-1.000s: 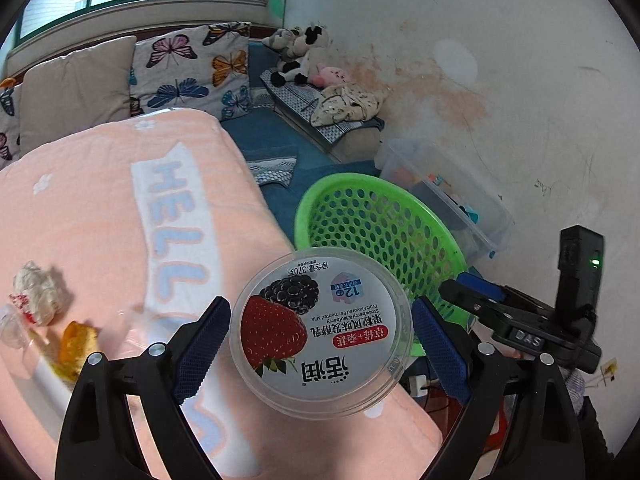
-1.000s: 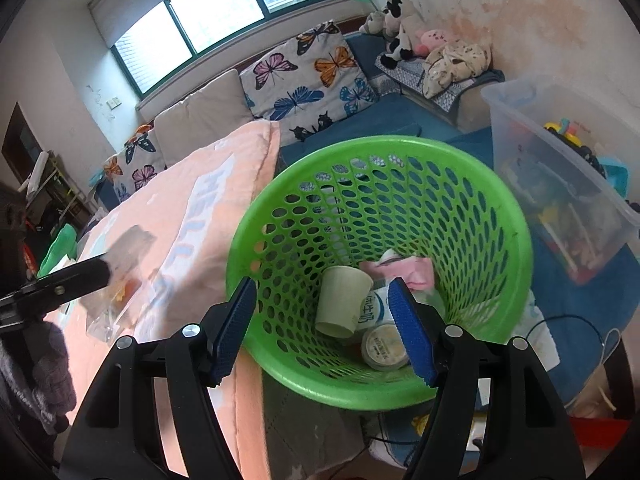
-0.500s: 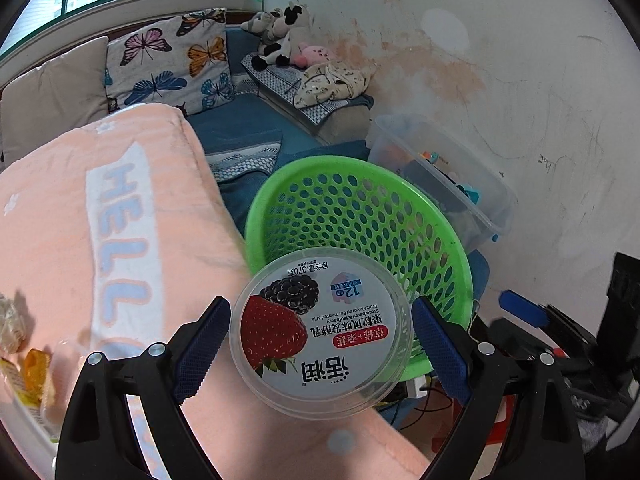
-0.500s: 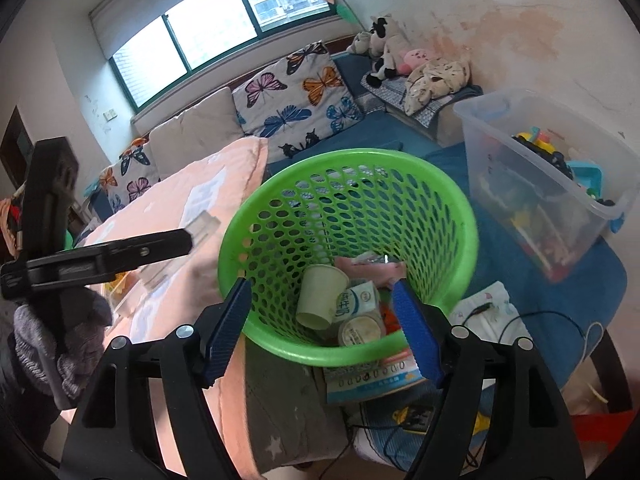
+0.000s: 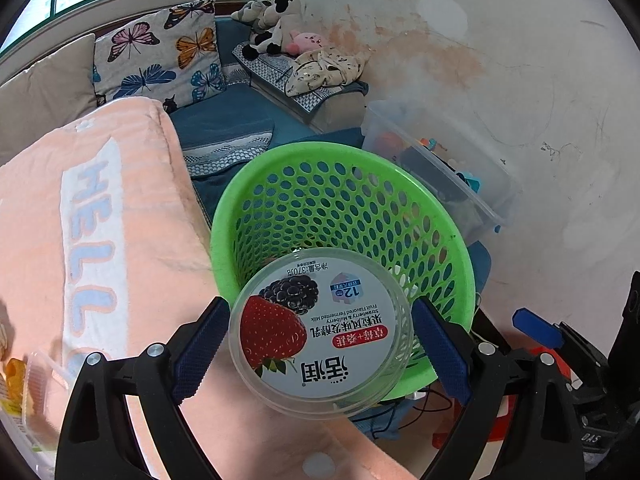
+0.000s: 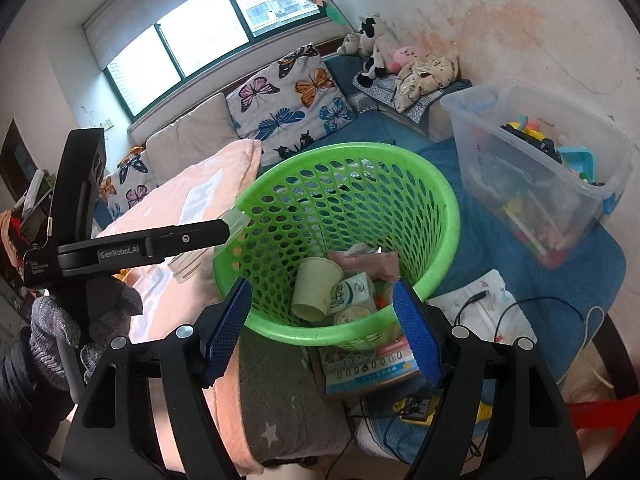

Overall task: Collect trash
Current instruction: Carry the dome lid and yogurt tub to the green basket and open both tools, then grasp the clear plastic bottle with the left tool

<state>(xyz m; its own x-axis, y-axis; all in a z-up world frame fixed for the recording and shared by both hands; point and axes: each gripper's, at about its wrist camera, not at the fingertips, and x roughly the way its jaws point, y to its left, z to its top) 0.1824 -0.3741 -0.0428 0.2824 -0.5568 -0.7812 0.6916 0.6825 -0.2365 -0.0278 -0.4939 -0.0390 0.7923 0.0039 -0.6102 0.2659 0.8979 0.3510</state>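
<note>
Our left hand-held gripper (image 5: 320,344) clamps the yogurt tub (image 5: 320,332) above the green basket's (image 5: 456,248) near rim; released early, it could glance off onto the bed (image 5: 80,240). Right hand-held gripper (image 6: 322,328) gapes empty.

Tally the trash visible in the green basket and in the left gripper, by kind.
Paper cup: 1
Milk carton: 1
Round tub in the basket: 1
Pink wrapper: 1
Yogurt tub in the left gripper: 1
Total: 5; more may lie hidden.
</note>
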